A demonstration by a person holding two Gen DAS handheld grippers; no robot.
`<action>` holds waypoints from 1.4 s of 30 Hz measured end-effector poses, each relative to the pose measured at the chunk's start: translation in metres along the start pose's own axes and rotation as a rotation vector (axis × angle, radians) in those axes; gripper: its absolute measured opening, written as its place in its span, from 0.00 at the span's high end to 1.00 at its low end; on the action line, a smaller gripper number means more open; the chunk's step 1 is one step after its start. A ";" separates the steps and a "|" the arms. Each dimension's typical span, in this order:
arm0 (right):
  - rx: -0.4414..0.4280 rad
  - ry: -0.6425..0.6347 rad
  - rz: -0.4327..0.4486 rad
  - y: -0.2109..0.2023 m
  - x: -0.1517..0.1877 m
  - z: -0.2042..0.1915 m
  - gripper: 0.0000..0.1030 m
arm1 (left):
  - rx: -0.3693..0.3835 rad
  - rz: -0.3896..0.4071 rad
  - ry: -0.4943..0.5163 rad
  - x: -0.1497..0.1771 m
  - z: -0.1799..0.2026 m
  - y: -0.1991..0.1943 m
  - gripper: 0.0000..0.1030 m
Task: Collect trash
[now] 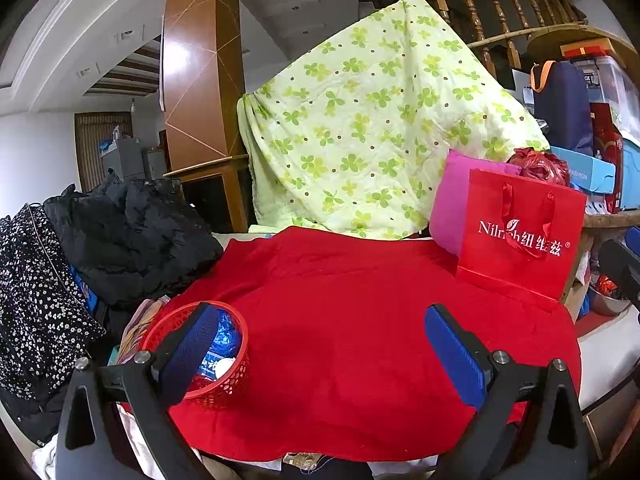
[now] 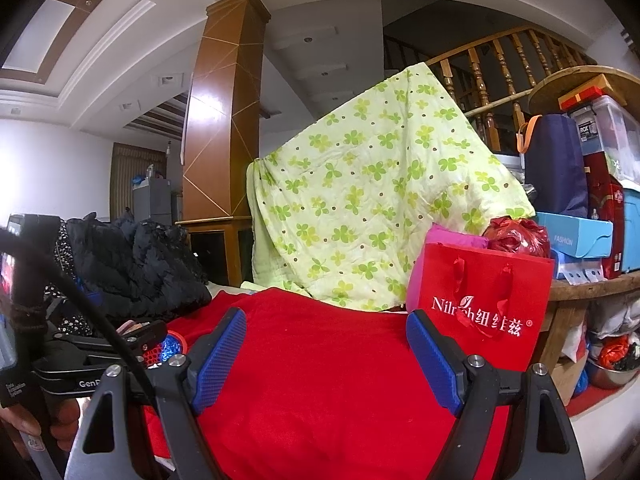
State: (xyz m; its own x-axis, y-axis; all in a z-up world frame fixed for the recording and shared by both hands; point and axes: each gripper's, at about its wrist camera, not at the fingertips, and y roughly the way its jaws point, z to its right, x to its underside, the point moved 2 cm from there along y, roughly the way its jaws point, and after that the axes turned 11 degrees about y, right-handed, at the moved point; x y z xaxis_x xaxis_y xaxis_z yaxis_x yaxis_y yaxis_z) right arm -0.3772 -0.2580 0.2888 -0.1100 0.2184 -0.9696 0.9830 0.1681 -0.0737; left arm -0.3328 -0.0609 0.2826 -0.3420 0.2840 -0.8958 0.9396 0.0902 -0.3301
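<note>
A small red mesh basket (image 1: 224,390) stands on the red cloth (image 1: 340,340) at the near left. It holds blue crumpled plastic (image 1: 226,338) and a white scrap (image 1: 224,366). My left gripper (image 1: 320,356) is open and empty, with its left finger (image 1: 188,354) in front of the basket. My right gripper (image 2: 326,360) is open and empty above the red cloth (image 2: 320,380). The basket (image 2: 170,350) shows partly in the right wrist view, behind the left gripper's body (image 2: 92,364).
A red paper gift bag (image 1: 520,240) stands at the cloth's far right with a pink cushion (image 1: 450,200) behind it. A green clover quilt (image 1: 380,128) hangs at the back. Black and floral clothes (image 1: 100,248) pile up on the left. Boxes stack on a wooden shelf (image 2: 592,280) at right.
</note>
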 end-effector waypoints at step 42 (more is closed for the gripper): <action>0.001 -0.008 0.002 -0.005 -0.007 -0.032 0.18 | 0.019 0.021 -0.009 0.002 -0.009 -0.014 0.01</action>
State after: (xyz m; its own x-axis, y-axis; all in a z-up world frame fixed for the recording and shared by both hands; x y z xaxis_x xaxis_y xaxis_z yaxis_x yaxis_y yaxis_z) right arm -0.3858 -0.2291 0.3031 -0.1068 0.2106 -0.9717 0.9834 0.1668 -0.0719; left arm -0.3462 -0.0535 0.2879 -0.3221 0.2768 -0.9053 0.9463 0.0658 -0.3166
